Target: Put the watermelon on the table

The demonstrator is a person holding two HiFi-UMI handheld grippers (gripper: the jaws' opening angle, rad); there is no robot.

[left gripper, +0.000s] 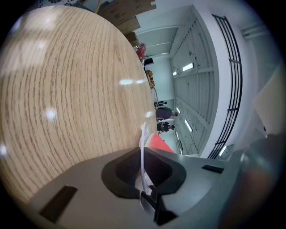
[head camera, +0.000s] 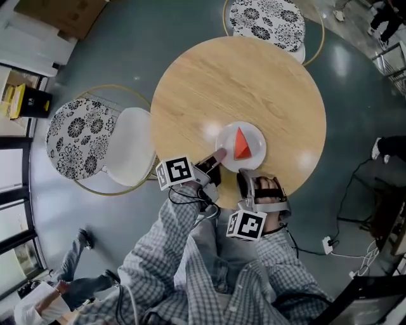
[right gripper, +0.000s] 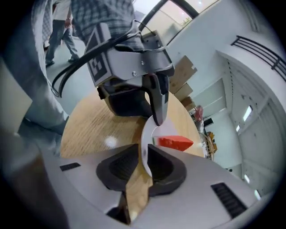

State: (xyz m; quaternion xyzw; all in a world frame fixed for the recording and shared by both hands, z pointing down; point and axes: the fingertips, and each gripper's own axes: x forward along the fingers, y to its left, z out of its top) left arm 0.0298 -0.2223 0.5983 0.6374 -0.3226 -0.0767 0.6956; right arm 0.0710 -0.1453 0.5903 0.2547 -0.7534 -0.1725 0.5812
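The left gripper (left gripper: 143, 167) is clamped on the plate (left gripper: 144, 136). In its own view the thin white rim stands edge-on between the pads, which press it from both sides. The right gripper (right gripper: 143, 169) has its jaws apart. The rim of the same plate stands in the gap between them, and bare wood shows through the slot below it, so the pads do not press the rim.

In the head view the left gripper meets the plate at its left edge and the right gripper at its near edge, so the two are close together. Each marker cube sits just behind its gripper, toward the person. In the right gripper view the left gripper's fingers (right gripper: 158, 114) reach down onto the far part of the rim.

The watermelon (head camera: 242, 143), a red wedge with a thin green rind, lies in the middle of the plate. It is apart from both grippers and neither touches it. The plate rests on the table (head camera: 235, 82), a round top of pale wood, near the edge closest to the person.

The person's checked sleeves (head camera: 184, 241) run back from the grippers to the bottom of the head view. A chair (head camera: 130, 152) with a patterned cushion stands against the table's left side, and a second chair (head camera: 266, 19) stands at its far side. The floor (head camera: 127, 44) is grey-blue. Cardboard boxes (head camera: 63, 13) sit at the upper left, a cable (head camera: 346, 190) trails on the right, and another person's legs (head camera: 76, 254) show at the lower left.
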